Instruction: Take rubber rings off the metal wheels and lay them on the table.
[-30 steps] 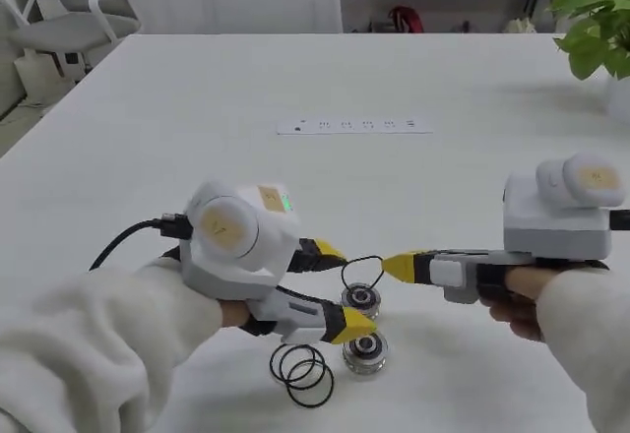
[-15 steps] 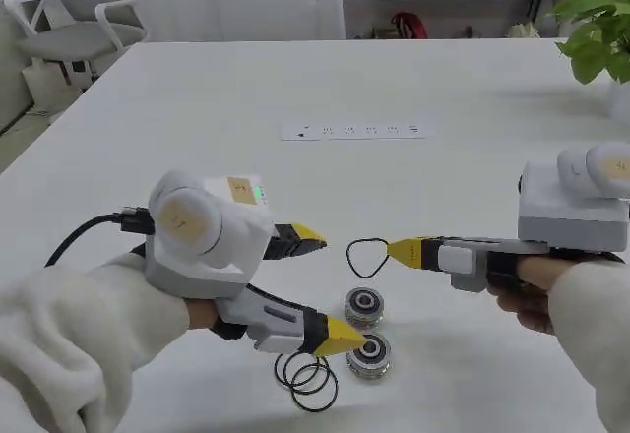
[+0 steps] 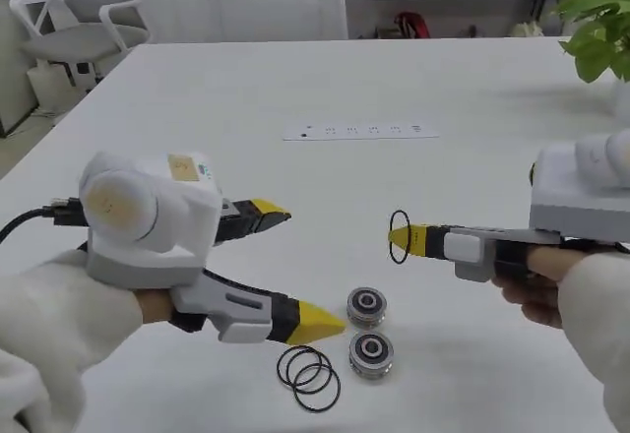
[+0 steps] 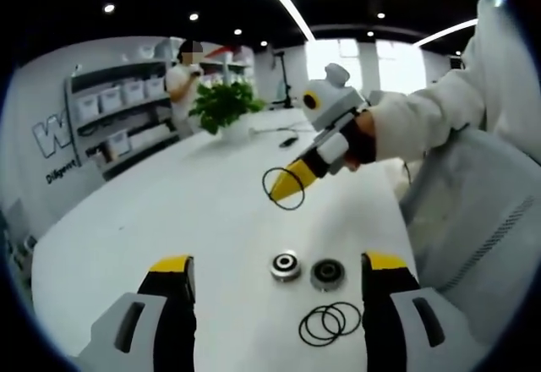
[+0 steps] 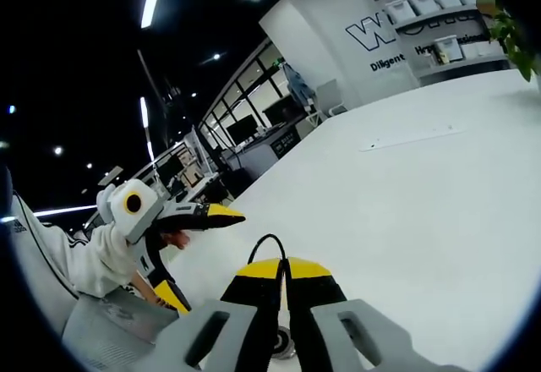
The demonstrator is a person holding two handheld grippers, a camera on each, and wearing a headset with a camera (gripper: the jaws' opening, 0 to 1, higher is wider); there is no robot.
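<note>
The right gripper (image 3: 402, 240) has its jaws closed on a black rubber ring (image 3: 393, 218), in the air above the two metal wheels (image 3: 366, 304). The pinched part is hidden. The left gripper (image 3: 313, 270), left of the wheels, has its jaws wide open and empty. Three loose rings (image 3: 309, 374) lie on the surface (image 3: 295, 89) just beside the wheels.

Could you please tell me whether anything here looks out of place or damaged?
Nothing stands out. Two metal wheels lie flat side by side, three rubber rings overlap beside them, and the right gripper pinches a fourth ring above the table.
</note>
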